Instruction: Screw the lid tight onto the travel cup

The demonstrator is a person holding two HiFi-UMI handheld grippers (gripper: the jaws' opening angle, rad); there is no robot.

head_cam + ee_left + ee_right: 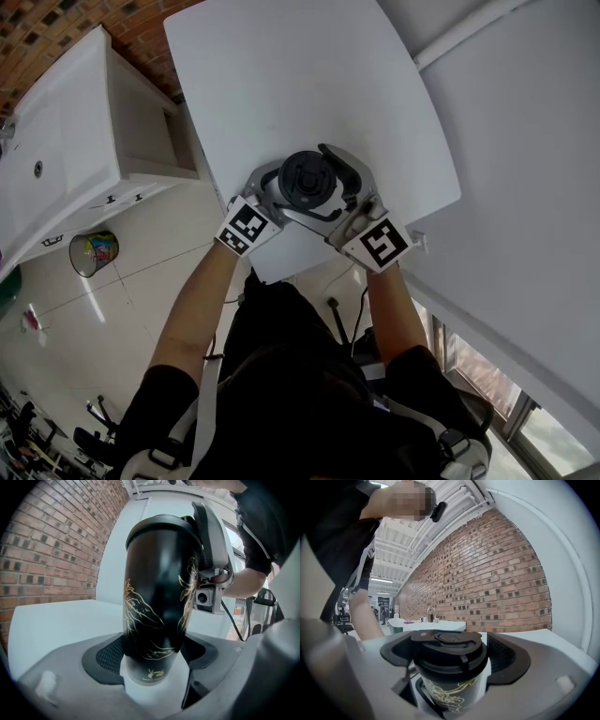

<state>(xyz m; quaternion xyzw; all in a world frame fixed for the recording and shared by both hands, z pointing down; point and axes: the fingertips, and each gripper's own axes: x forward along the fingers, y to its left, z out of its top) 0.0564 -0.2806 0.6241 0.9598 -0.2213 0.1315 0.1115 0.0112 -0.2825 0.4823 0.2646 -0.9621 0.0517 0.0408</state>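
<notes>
One black travel cup (154,620) with gold line art, one black lid (449,648), two hand-held grippers and one white table (281,75): a person stands at the table's near edge with both forearms reaching in from below in the head view. The cup stands upright on the tabletop, close to that near edge. The left gripper (153,653) holds it low on the body, its dark ribbed pads pressed against both sides just above the base. The right gripper (452,654) sits higher, at the cup's top. Its jaws stand wide, and the lid fills the gap between them, with a pad (506,656) against each side of its rim. Seen from above, the two grippers come in from opposite sides and meet around the cup, with their marker cubes toward the person. Beyond the cup the tabletop runs bare to its far edge and to both side edges. A white cabinet (66,122) stands just off the table's left side, a waste bin (94,253) with colourful contents sits on the tiled floor beside it, and a brick wall (51,550) rises behind.
</notes>
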